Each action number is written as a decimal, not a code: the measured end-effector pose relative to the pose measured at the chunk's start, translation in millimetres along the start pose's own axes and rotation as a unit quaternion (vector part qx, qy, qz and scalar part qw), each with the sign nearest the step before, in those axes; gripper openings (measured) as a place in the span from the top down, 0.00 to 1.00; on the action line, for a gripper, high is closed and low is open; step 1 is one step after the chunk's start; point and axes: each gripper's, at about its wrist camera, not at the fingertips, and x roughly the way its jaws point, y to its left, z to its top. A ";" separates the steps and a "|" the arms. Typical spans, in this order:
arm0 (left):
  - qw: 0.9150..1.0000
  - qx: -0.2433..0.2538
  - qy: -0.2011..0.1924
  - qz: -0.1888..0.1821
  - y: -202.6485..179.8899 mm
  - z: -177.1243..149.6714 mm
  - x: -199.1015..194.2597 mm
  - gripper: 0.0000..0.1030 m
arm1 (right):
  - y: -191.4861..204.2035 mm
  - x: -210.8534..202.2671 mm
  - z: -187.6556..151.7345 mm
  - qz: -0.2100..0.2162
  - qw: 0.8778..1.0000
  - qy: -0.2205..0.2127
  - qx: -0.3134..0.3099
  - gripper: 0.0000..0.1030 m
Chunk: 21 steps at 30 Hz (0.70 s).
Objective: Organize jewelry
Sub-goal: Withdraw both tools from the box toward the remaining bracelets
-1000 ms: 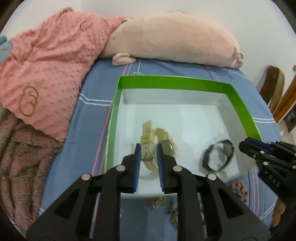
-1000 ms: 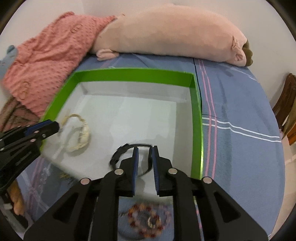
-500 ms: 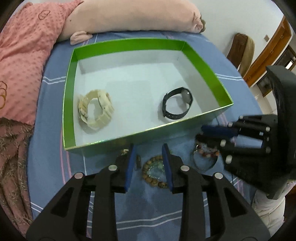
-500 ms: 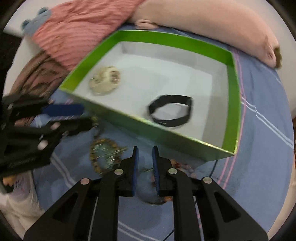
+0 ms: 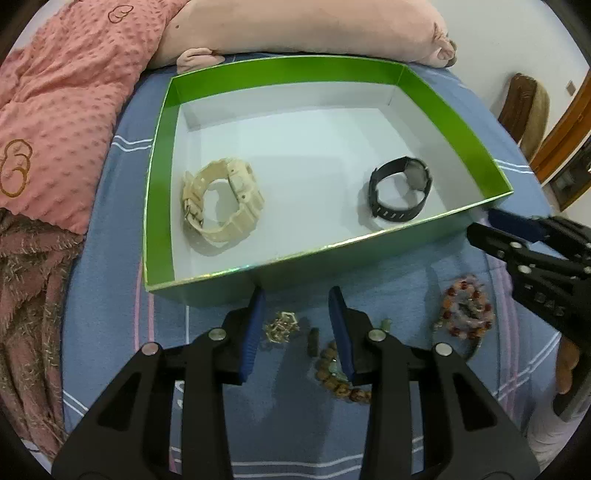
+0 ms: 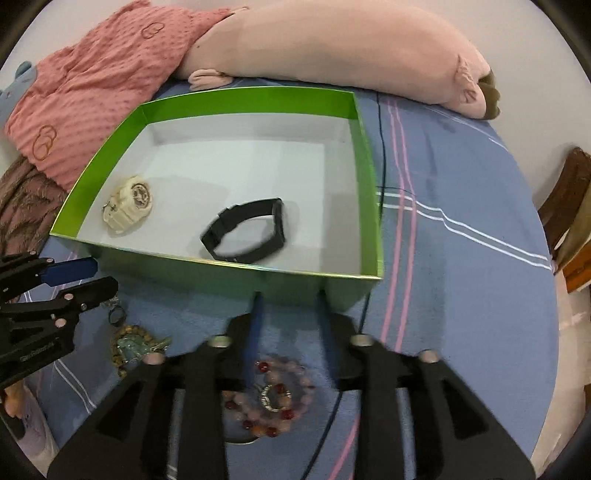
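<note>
A green box (image 5: 159, 192) (image 6: 369, 192) with a white floor holds a cream watch (image 5: 221, 203) (image 6: 129, 205) and a black watch (image 5: 400, 194) (image 6: 245, 230). In front of it on the blue sheet lie a gold trinket (image 5: 281, 326), a brown bead bracelet (image 5: 338, 380) (image 6: 133, 347) and a pink-and-red bead bracelet (image 5: 467, 314) (image 6: 275, 398). My left gripper (image 5: 297, 328) (image 6: 83, 278) is open and empty above the trinket. My right gripper (image 6: 290, 325) (image 5: 484, 225) is open and empty above the pink bracelet.
A pink plush pillow (image 5: 303, 29) (image 6: 332, 48) lies behind the box. A pink dotted blanket (image 5: 55, 103) (image 6: 92, 74) and a brown fuzzy throw (image 5: 26, 295) are at the left. A dark cable (image 6: 380, 155) runs beside the box. Wooden furniture (image 5: 524, 107) stands at the right.
Both grippers have pulled back out of the box, leaving the two watches inside, and have opened wide. They now hover over the loose jewelry in front of the box.
</note>
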 end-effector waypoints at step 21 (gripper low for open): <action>1.000 -0.018 -0.013 -0.012 5.5 -7.0 -6.7 0.45 | 1.5 -7.8 -11.5 0.014 0.999 0.023 -0.038 0.57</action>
